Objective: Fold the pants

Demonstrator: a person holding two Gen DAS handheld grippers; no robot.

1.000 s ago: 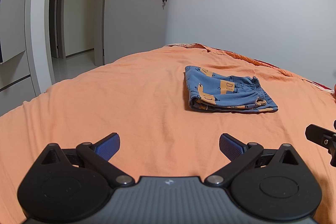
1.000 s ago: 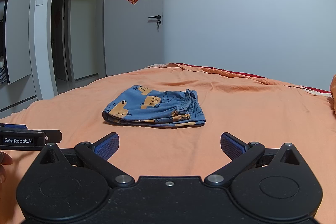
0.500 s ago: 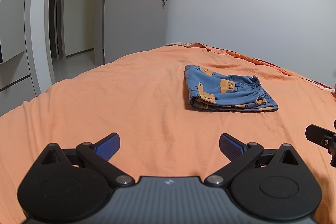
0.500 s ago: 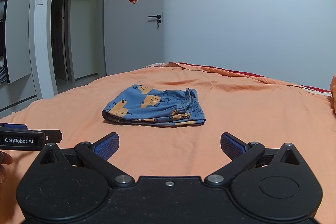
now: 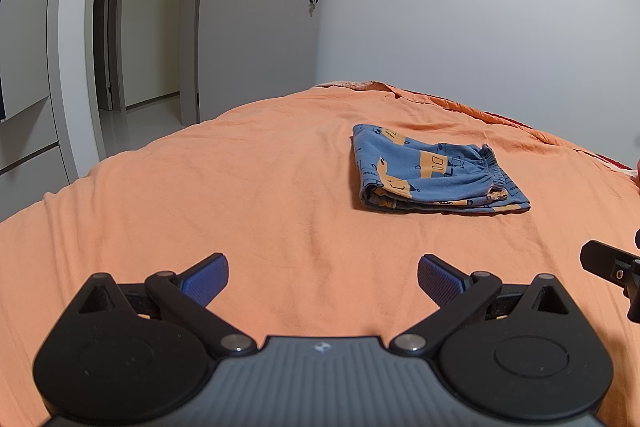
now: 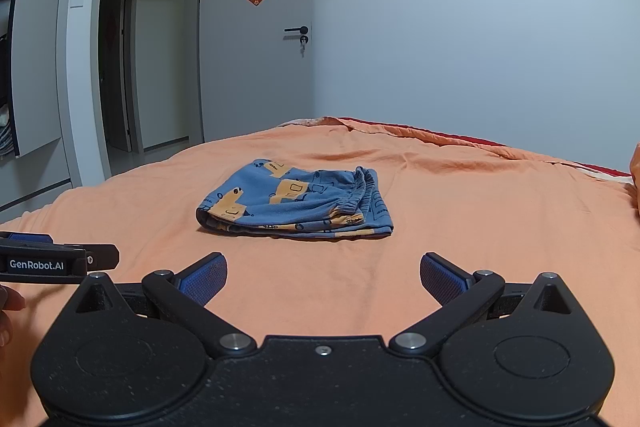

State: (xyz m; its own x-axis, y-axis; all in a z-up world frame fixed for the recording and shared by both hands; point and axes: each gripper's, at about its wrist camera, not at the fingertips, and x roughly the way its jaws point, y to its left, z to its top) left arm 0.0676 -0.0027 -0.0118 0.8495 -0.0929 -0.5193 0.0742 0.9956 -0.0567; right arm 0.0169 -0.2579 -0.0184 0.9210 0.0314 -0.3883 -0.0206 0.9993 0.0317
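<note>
The pants [image 5: 434, 171] lie folded in a small pile on the bed [image 5: 240, 187], right of centre in the left view. The left hand-held gripper [image 5: 322, 279] and right hand-held gripper [image 6: 323, 277] are both released, empty, low in the frame.

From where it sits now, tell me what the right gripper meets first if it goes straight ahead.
The right gripper, open, points over bare orange bedcover toward the folded blue pants. Going level, it would probably meet their near edge first, though depth is hard to judge.
</note>
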